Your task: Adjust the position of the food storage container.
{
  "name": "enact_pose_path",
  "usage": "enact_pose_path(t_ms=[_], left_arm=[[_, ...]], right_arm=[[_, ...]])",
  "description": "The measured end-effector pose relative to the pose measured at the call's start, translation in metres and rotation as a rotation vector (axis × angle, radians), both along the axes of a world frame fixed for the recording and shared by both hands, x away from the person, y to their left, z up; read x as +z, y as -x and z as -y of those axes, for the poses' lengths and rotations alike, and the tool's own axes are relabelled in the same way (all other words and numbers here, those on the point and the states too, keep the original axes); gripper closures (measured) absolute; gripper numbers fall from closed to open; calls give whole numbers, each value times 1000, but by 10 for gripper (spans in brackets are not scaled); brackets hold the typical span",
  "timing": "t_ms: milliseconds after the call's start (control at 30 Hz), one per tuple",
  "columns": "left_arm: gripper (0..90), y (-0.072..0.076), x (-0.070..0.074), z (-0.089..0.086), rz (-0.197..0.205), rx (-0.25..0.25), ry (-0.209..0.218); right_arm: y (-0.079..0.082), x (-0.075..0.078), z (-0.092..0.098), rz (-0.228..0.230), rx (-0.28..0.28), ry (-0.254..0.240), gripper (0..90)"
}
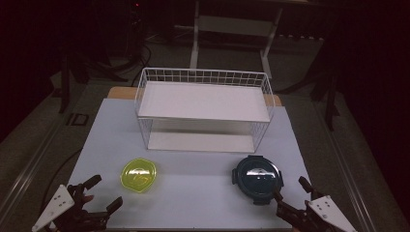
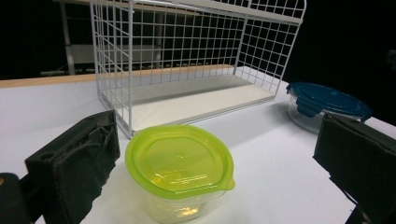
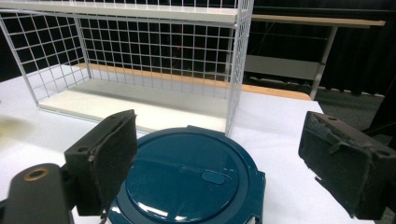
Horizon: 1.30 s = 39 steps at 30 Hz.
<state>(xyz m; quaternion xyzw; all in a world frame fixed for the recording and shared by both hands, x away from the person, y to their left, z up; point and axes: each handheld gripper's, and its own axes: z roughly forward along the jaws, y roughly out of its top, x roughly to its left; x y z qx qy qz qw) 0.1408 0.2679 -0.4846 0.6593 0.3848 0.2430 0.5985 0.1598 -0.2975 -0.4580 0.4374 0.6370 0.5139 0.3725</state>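
Both pairs of jaws stand wide apart with nothing pressed between the pads. In the left gripper view, the left gripper [image 2: 219, 158] has its two black jaws spread to either side of the yellow-lidded container [image 2: 180, 170], which sits on the white table [image 2: 280, 177] just ahead of them and between their lines, touching neither pad. Beyond that container, farther from the jaws, stands the white wire rack [image 2: 187, 60], and off past the jaw at the right of that view sits the blue-lidded container [image 2: 327, 100].

In the right gripper view, the right gripper [image 3: 219, 163] holds its jaws apart around the near part of the blue-lidded container [image 3: 187, 179], whose lid lies low between them; whether the pad at the left of that view touches it I cannot tell. The rack [image 3: 140, 56] rises straight behind it
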Motion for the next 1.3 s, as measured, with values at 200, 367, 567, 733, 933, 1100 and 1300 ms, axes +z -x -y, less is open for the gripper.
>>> enact_pose_path(t_ms=[200, 367, 567, 733, 933, 1100, 1300], left_arm=[[0, 0, 0, 0, 1, 0, 0], [0, 0, 0, -1, 0, 0, 0], [0, 0, 0, -1, 0, 0, 1], [0, 0, 0, -2, 1, -2, 2], [0, 1, 0, -5, 1, 9, 13], [0, 2, 0, -5, -1, 14, 16], [0, 2, -1, -5, -5, 10, 10]], right_arm=[[2, 3, -3, -26, 23, 4, 114], [7, 13, -7, 7, 42, 3, 114], [5, 24, -16, -54, 86, -17, 113], [-6, 42, -20, -64, 123, -30, 109], [-32, 49, -13, -104, 127, -23, 136], [-53, 42, 1, -113, 66, 19, 346], [-75, 24, 15, -167, 0, 97, 571]])
